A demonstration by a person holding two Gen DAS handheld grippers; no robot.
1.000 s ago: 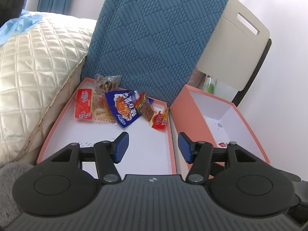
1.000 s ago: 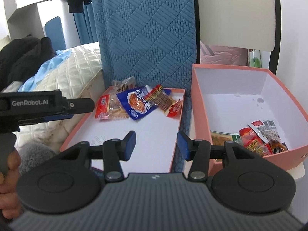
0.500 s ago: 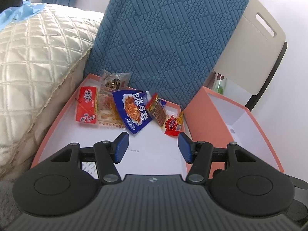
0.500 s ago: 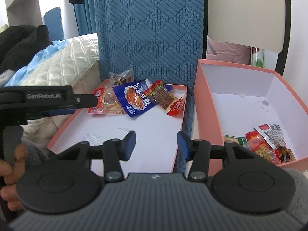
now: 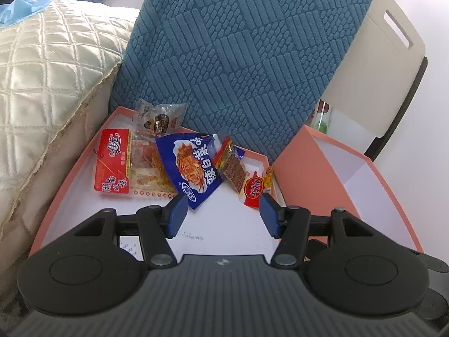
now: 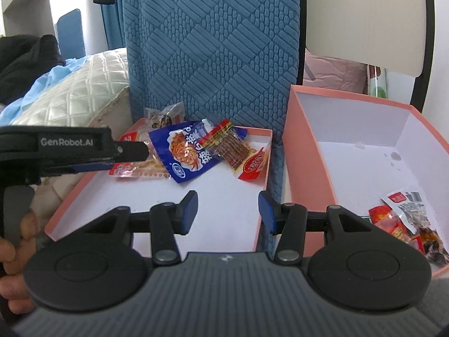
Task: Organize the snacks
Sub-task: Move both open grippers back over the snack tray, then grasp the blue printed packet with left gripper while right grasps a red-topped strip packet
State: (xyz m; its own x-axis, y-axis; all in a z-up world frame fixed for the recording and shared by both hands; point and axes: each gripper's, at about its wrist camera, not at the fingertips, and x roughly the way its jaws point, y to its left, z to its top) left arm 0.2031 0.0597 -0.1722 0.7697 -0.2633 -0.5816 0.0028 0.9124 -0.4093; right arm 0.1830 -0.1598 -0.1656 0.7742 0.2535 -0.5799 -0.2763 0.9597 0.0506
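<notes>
Several snack packets lie at the far end of a shallow pink lid tray (image 5: pixel 73 174) (image 6: pixel 84 179): a red packet (image 5: pixel 113 165), a blue packet (image 5: pixel 193 165) (image 6: pixel 185 154), a brown stick packet (image 5: pixel 231 165) (image 6: pixel 228 146), a small red-yellow packet (image 5: pixel 256 188) (image 6: pixel 254 164) and a clear packet (image 5: pixel 160 116) at the back. My left gripper (image 5: pixel 221 214) is open and empty just short of the blue packet. My right gripper (image 6: pixel 227 212) is open and empty over the tray's near right part. The left gripper's body (image 6: pixel 70 147) shows in the right wrist view.
A deep pink box (image 6: pixel 311 154) (image 5: pixel 308 168) stands right of the tray, with a few packets (image 6: pixel 401 219) in its near corner. A blue textured cushion (image 5: pixel 238 56) rises behind the tray. A cream quilted pillow (image 5: pixel 47 84) lies left. A chair back (image 5: pixel 373 61) stands behind the box.
Both grippers have moved forward toward the snack pile; the packets look larger and closer. Both stay open and empty.
</notes>
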